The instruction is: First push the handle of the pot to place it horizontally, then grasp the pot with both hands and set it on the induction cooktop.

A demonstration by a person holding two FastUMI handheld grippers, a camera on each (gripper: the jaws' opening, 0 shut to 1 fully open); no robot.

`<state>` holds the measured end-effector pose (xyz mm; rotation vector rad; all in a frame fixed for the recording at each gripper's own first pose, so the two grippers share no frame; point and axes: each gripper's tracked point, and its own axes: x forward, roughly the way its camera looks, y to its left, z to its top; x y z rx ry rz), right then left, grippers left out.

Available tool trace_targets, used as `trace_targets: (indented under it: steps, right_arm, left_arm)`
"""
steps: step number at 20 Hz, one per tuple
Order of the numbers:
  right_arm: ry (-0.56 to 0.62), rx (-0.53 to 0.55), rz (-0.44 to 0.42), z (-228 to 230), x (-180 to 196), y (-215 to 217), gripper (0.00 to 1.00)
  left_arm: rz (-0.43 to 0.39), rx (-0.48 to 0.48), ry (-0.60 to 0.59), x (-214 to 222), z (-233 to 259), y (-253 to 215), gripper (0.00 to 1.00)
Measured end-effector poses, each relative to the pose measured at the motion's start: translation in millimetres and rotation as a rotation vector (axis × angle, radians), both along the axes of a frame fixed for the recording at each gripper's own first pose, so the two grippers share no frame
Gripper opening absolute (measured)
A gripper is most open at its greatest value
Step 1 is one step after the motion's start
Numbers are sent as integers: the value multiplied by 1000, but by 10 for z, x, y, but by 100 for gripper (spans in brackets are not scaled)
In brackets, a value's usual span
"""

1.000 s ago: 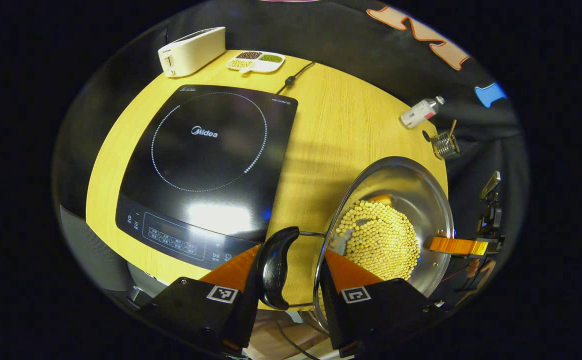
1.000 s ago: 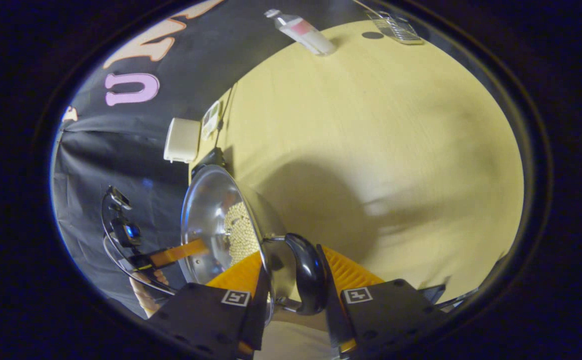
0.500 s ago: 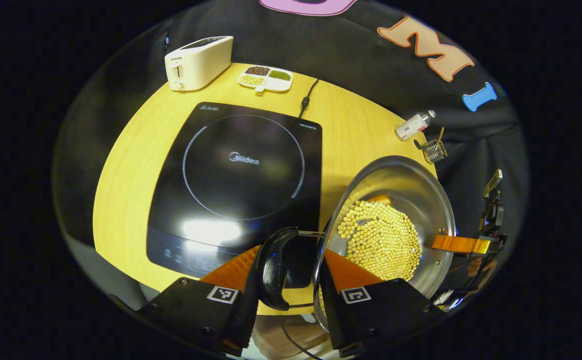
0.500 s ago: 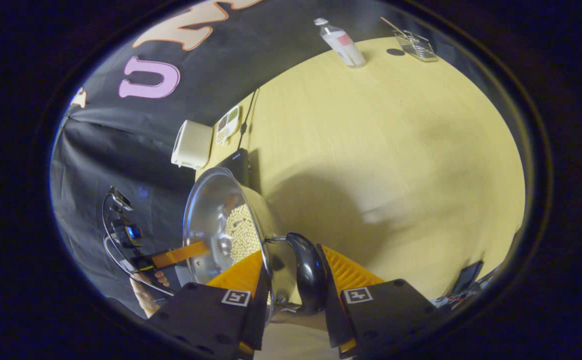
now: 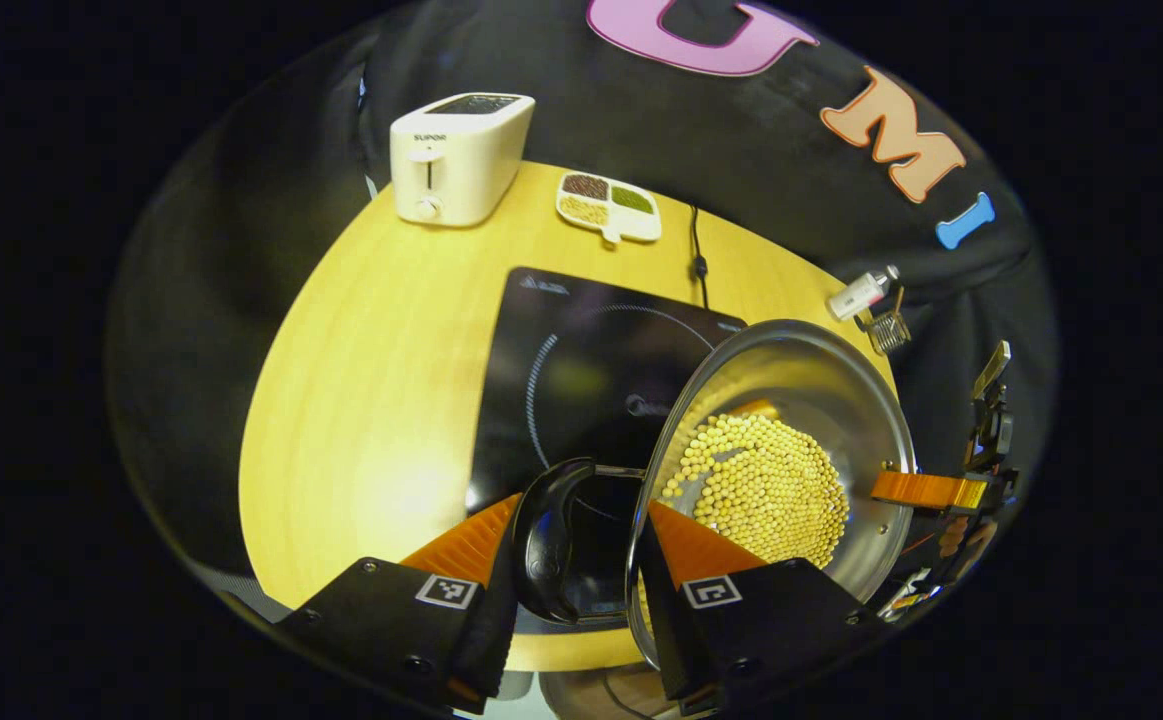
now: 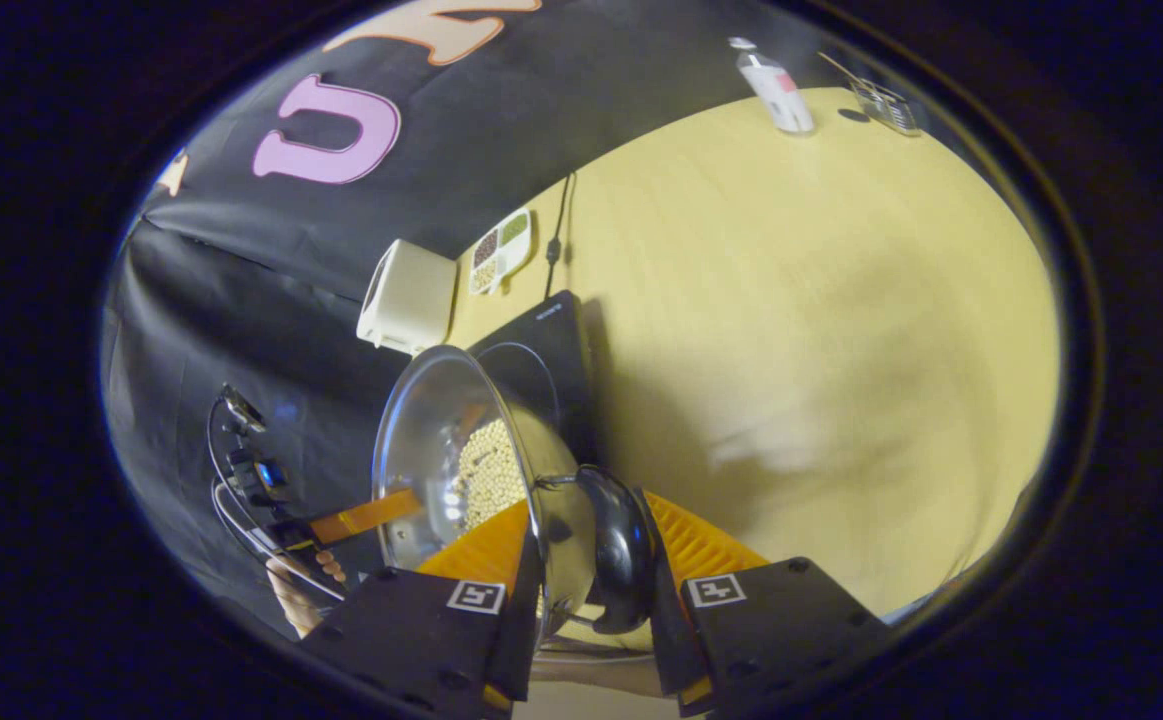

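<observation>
Left gripper view: the left gripper (image 5: pixel 581 560) is clamped across the pot's near side, one finger outside the black side handle (image 5: pixel 548 545) and the other inside the rim, as the stainless steel pot (image 5: pixel 831 375) hangs above the wooden table (image 5: pixel 361 400), its near edge over the black induction cooktop (image 5: pixel 581 340). A layer of yellow beans (image 5: pixel 756 485) covers the pot's bottom. At the far rim the other gripper's finger (image 5: pixel 926 490) reaches in. At the back of the table stand a cream toaster (image 5: pixel 456 160) and a divided dish of grains (image 5: pixel 609 205), with a small bottle (image 5: pixel 861 293) to the right.

Right gripper view: the right gripper (image 6: pixel 586 580) grips the opposite side handle (image 6: pixel 621 550) together with the pot (image 6: pixel 421 430) wall, fingers pressed on either side. The cooktop (image 6: pixel 551 340) lies just beyond the pot.

The steel pot is rigid and smooth, and the loose beans likely add weight and will roll towards any low side, so it should be kept level. The two side handles look the soundest holds; the polished wall could slip in the fingers.
</observation>
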<state>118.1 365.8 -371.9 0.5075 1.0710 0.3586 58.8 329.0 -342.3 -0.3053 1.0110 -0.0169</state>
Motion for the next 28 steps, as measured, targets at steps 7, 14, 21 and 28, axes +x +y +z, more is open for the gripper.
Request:
trace_targets:
  steps: [7, 14, 21, 28]
  right_arm:
    - [-65, -22, -32, -127, 573, 509, 44]
    - [-81, -73, -71, -283, 725, 519, 49]
    - [-104, -127, -51, -439, 729, 481, 51]
    - [-98, -98, -31, -439, 728, 507, 51]
  left_arm:
    - [31, 56, -78, 414, -146, 530, 60]
    - [2, 61, -73, 589, -305, 572, 60]
    - [-11, 63, -139, 702, -279, 591, 61]
    - [59, 16, -169, 701, -293, 562, 63]
